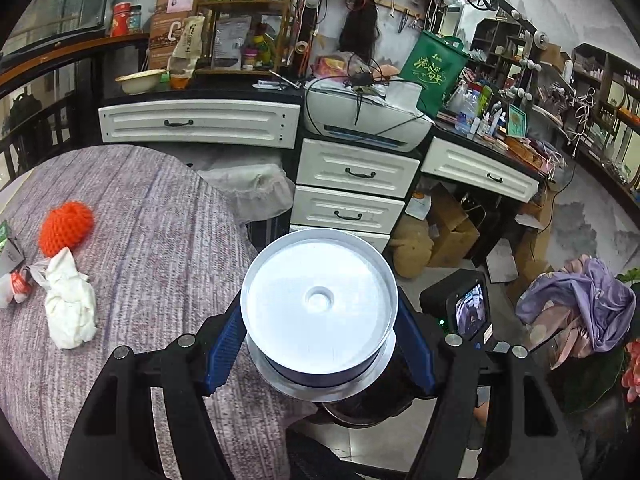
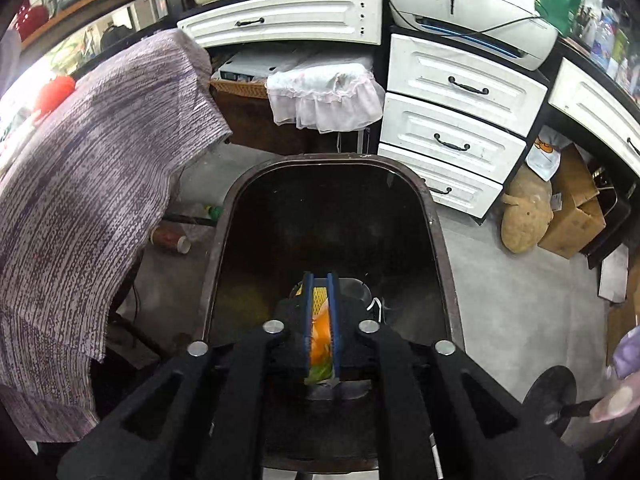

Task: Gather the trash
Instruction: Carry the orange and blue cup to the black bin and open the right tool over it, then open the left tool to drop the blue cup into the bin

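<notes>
My left gripper (image 1: pixel 320 316) is shut on a round white lid (image 1: pixel 320 296), its blue pads (image 1: pixel 224 344) pressing both sides. It hangs beside the cloth-covered table (image 1: pixel 160 240). On that table lie a crumpled white tissue (image 1: pixel 70 304), an orange knitted ball (image 1: pixel 66 224) and small packets (image 1: pixel 12 276) at the left edge. In the right wrist view my right gripper (image 2: pixel 321 280) points down into a dark brown bin (image 2: pixel 436 216). Its narrow jaws are shut on an orange, yellow and green wrapper (image 2: pixel 322 332). More yellow trash (image 2: pixel 244 304) shows dimly inside the bin.
White drawer units (image 2: pixel 452 116) and a printer (image 2: pixel 472 12) stand behind the bin. A frilled white cover (image 2: pixel 324 96) sits over a basket. Cardboard boxes (image 2: pixel 576 208) and a brown plush toy (image 2: pixel 524 216) lie on the floor at right. Purple cloth (image 1: pixel 584 304) is heaped at right.
</notes>
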A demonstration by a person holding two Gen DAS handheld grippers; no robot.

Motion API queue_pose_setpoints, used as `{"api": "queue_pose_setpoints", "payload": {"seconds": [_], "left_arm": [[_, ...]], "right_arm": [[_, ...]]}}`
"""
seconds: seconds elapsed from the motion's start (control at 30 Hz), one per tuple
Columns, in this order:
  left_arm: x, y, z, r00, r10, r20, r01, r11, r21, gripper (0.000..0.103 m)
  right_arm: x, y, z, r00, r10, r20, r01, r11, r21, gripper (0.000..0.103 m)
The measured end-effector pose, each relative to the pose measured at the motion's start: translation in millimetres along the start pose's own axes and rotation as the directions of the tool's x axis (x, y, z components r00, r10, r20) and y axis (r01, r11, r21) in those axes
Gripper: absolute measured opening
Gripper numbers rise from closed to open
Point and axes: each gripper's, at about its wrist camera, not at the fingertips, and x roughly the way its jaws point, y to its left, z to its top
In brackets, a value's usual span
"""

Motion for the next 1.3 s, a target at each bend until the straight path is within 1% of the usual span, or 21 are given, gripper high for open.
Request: {"api": "queue_pose_setpoints", "payload": {"seconds": [0.07,0.1,0.17,0.23,0.3,0.37,0.47,0.53,0.7,0.77,1.0,1.17,1.2,1.23,1.3], "left_arm": [[6.2,-4.6,-1.7,1.0,-0.009,-0.017,0.009,1.0,0.005,0.069],[8.9,-7.6,-2.8,1.0,-0.007,-0.023,0.008,1.0,0.011,0.069],[14.3,-12.9,-4.5,0.999,-0.011,-0.034,0.012,1.0,0.021,0.069],[21.4,-19.2,-6.3,0.999,-0.02,-0.049,0.021,0.999,0.033,0.069],[28.0,-26.3,-7.4,0.998,-0.025,-0.061,0.028,0.999,0.044,0.069],[38.1,-33.2,-9.5,0.996,-0.031,-0.081,0.036,0.998,0.052,0.069],[54.1,-41.3,-13.5,0.993,-0.034,-0.114,0.041,0.997,0.065,0.069],[63.4,-45.4,-15.6,0.991,-0.028,-0.13,0.038,0.996,0.077,0.069],[84.5,-56.9,-19.6,0.986,-0.017,-0.165,0.035,0.994,0.105,0.069],[92.8,-61.9,-21.7,0.985,-0.003,-0.172,0.025,0.992,0.125,0.069],[118.1,-70.9,-29.0,0.974,0.028,-0.224,0.013,0.984,0.177,0.069],[128.3,-69.3,-31.4,0.967,0.027,-0.252,0.019,0.984,0.179,0.07],[130.0,-68.6,-31.9,0.966,0.025,-0.257,0.022,0.983,0.181,0.074],[131.0,-68.3,-32.2,0.966,0.027,-0.259,0.022,0.983,0.183,0.08],[131.1,-68.1,-32.0,0.968,0.04,-0.248,0.007,0.982,0.188,0.085]], "right_arm": [[-6.1,-4.8,0.5,0.999,-0.032,0.019,0.032,0.999,0.019,0.025],[-11.2,-9.0,1.6,0.998,-0.044,0.033,0.043,0.998,0.04,0.029],[-25.6,-18.4,2.0,0.995,-0.061,0.073,0.056,0.996,0.075,0.044],[-42.1,-27.7,1.8,0.988,-0.1,0.117,0.088,0.991,0.103,0.053],[-62.3,-39.7,3.0,0.976,-0.141,0.166,0.119,0.984,0.131,0.058],[-80.5,-51.1,2.5,0.962,-0.175,0.208,0.14,0.975,0.17,0.067],[-109.2,-71.4,0.7,0.932,-0.231,0.279,0.162,0.955,0.248,0.077],[-128.0,-81.9,-0.3,0.911,-0.262,0.317,0.169,0.941,0.292,0.077],[-151.0,-100.8,0.1,0.883,-0.297,0.365,0.163,0.921,0.355,0.08],[-156.9,-103.5,0.0,0.88,-0.289,0.377,0.148,0.921,0.362,0.083],[-162.0,-100.0,1.0,0.883,-0.244,0.401,0.1,0.933,0.347,0.085],[-159.6,-94.8,1.0,0.885,-0.232,0.405,0.093,0.938,0.333,0.087],[-159.3,-94.3,0.9,0.885,-0.229,0.406,0.092,0.94,0.33,0.088],[-159.2,-93.7,1.1,0.885,-0.229,0.406,0.093,0.94,0.328,0.088],[-159.3,-91.9,0.8,0.884,-0.226,0.41,0.089,0.941,0.327,0.088]]}}
